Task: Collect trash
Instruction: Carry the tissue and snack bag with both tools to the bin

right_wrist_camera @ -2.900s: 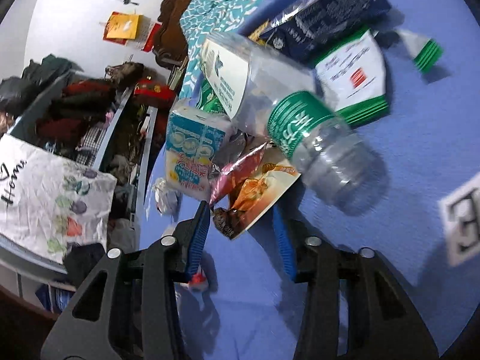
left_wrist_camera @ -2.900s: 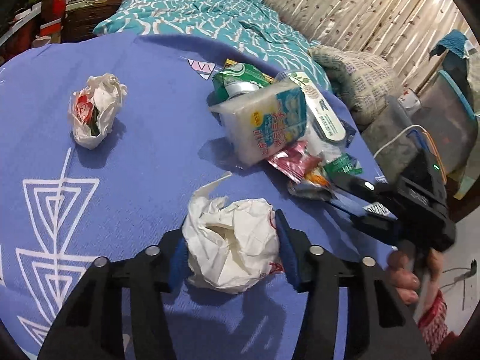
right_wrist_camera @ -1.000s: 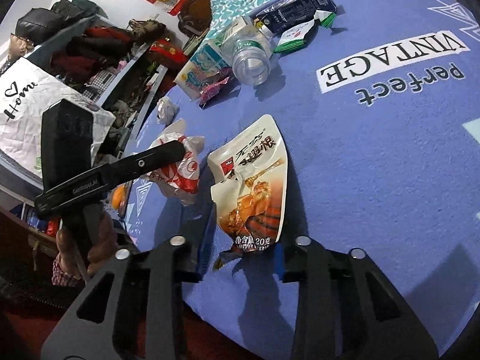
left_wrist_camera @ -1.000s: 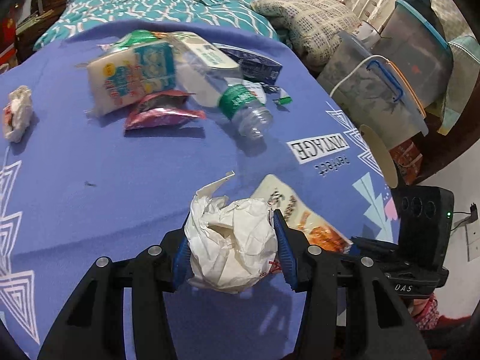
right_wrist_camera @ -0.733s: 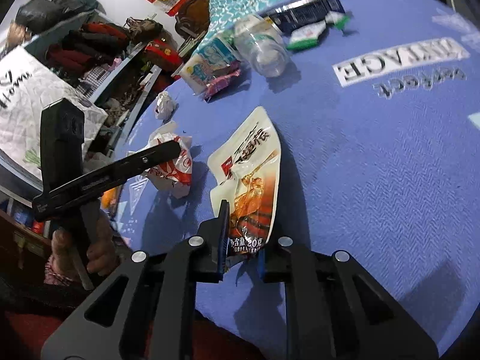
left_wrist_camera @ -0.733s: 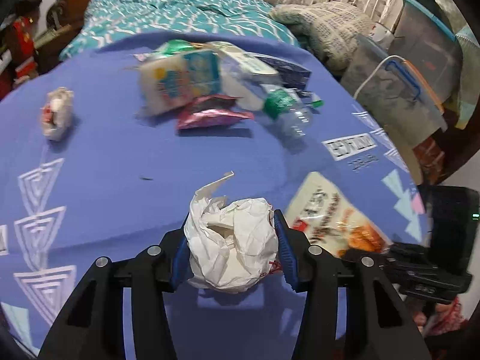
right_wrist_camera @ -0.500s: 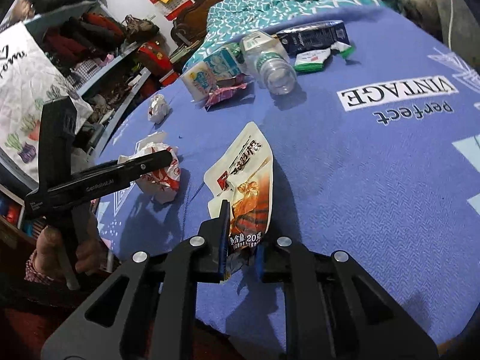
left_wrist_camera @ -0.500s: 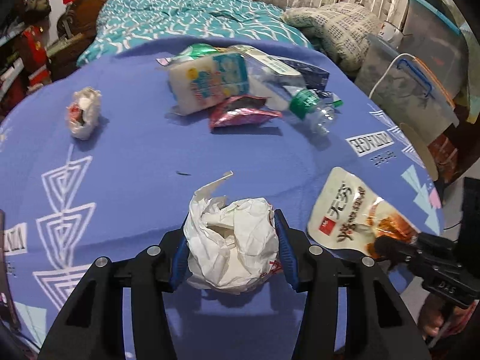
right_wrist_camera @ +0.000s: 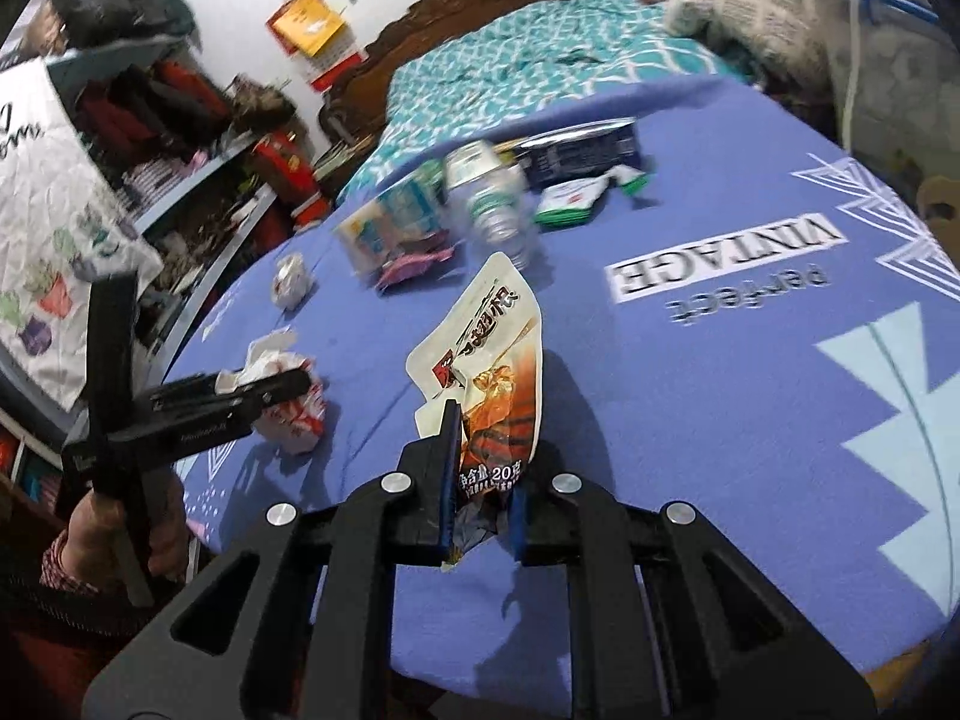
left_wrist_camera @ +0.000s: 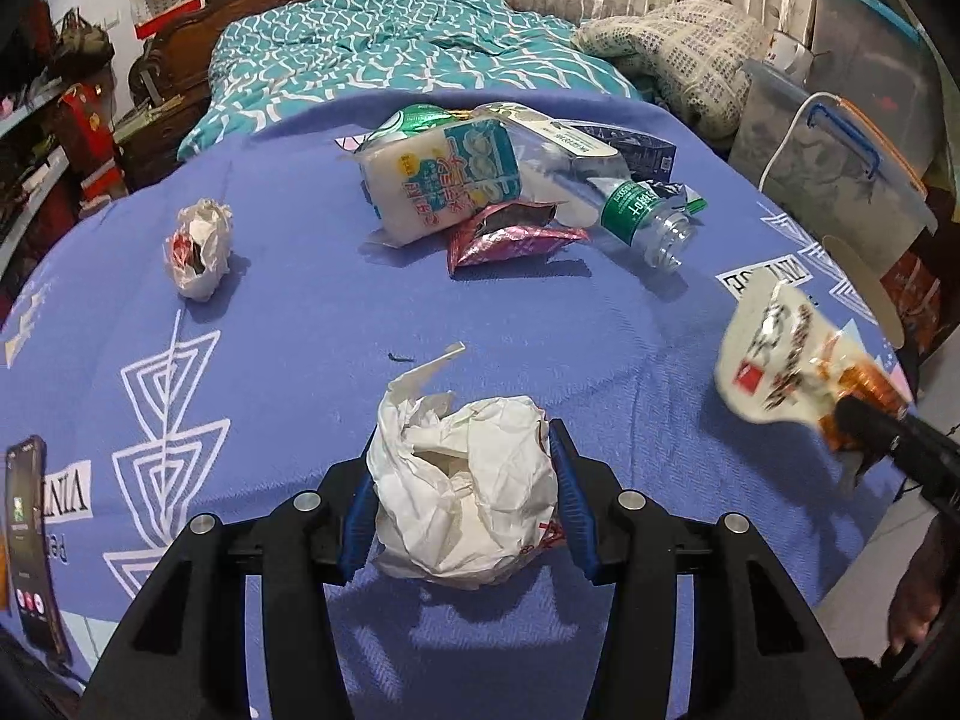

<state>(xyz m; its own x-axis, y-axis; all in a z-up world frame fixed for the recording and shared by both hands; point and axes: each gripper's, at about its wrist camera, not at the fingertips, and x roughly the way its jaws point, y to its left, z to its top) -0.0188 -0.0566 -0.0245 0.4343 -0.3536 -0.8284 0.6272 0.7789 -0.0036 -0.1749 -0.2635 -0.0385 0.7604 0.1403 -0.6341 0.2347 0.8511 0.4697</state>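
— What are your two grippers doing right now?

— I'm holding a crumpled white paper wrapper (left_wrist_camera: 465, 489) in the left gripper (left_wrist_camera: 461, 501); its blue pads are pressing on the ball from both sides, above the purple tablecloth (left_wrist_camera: 288, 312). With the right gripper (right_wrist_camera: 483, 501) I've just been closing the jaws, and they are now pinching the lower edge of an orange-and-white snack pouch (right_wrist_camera: 489, 360), which is standing up off the cloth.

— And the other trash?

— It's lying farther back on the table: a tissue pack (left_wrist_camera: 441, 180), a pink foil wrapper (left_wrist_camera: 510, 237) just in front of it, and a clear plastic bottle (left_wrist_camera: 624, 210) with a green label on its side, all touching in one heap. A second crumpled wrapper (left_wrist_camera: 201, 249) is sitting well apart to the left. A phone (left_wrist_camera: 30, 546) is lying at the cloth's near left edge.
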